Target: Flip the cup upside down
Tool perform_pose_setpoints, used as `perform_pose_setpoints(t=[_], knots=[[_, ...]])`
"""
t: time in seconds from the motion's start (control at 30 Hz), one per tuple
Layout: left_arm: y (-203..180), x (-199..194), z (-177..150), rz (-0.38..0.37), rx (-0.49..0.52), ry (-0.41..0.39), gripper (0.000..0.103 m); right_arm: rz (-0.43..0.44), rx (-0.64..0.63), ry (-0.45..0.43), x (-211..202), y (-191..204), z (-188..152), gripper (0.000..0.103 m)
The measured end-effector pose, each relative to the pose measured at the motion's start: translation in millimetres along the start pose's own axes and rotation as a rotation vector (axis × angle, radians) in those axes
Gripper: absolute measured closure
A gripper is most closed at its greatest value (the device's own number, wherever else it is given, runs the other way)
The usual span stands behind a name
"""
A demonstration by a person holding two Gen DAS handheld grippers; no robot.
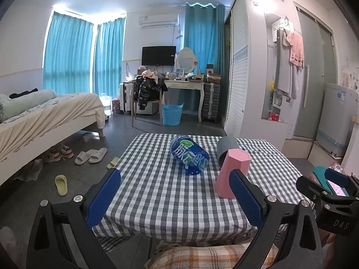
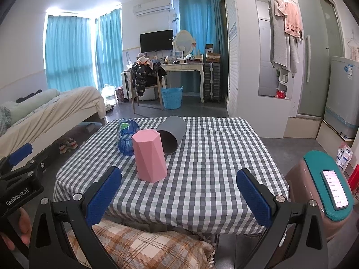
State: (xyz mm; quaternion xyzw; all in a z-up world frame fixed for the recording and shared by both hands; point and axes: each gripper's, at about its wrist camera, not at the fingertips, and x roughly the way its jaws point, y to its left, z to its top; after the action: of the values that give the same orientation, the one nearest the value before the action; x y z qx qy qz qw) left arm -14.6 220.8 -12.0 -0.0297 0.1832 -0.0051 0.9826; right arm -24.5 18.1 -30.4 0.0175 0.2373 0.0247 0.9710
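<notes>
A pink faceted cup (image 2: 149,155) stands on its mouth on the checked tablecloth (image 2: 213,157); it also shows in the left wrist view (image 1: 232,172). A grey cup (image 2: 172,134) lies on its side behind it, open end toward me, also in the left wrist view (image 1: 226,150). A blue clear cup (image 2: 126,137) lies on its side to the left, seen too in the left wrist view (image 1: 189,155). My left gripper (image 1: 177,198) is open and empty at the table's near edge. My right gripper (image 2: 179,198) is open and empty, near the front edge.
A teal-lidded bin (image 2: 323,188) with a phone (image 2: 335,190) on it stands right of the table. A plaid cushion (image 2: 139,244) lies under the near edge. A bed (image 1: 44,116) and slippers (image 1: 89,155) are on the left.
</notes>
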Motion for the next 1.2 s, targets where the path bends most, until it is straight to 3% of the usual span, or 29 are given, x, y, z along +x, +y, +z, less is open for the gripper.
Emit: perform_pose_setpoints(t=[1.2], knots=[[-1.0, 0.7, -9.6, 0.001, 0.004, 0.02, 0.003, 0.004, 0.008, 0.04, 8.3, 4.1, -6.2, 0.0]])
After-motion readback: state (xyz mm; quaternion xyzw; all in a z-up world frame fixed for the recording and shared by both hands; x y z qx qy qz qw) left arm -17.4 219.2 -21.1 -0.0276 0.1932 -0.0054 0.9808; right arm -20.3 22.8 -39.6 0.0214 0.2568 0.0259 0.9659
